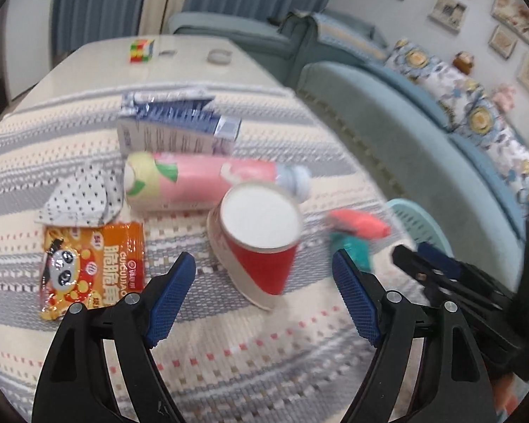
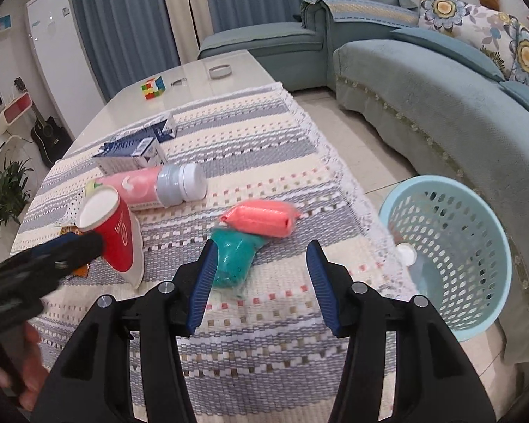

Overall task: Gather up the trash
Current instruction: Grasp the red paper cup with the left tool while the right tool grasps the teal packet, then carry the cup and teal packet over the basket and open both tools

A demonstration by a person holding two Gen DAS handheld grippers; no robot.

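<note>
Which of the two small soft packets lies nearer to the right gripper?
The teal packet, beside the right gripper; the coral packet lies beyond it.

Each fisheye camera sits just behind its own gripper, looking forward and down along the two fingers at the striped tablecloth. The left wrist view hangs close above the red paper cup, facing the sofa at its right. The right wrist view looks from further right, taking in the blue basket on the floor. Both share the cup, the pink bottle and the table's far end
</note>
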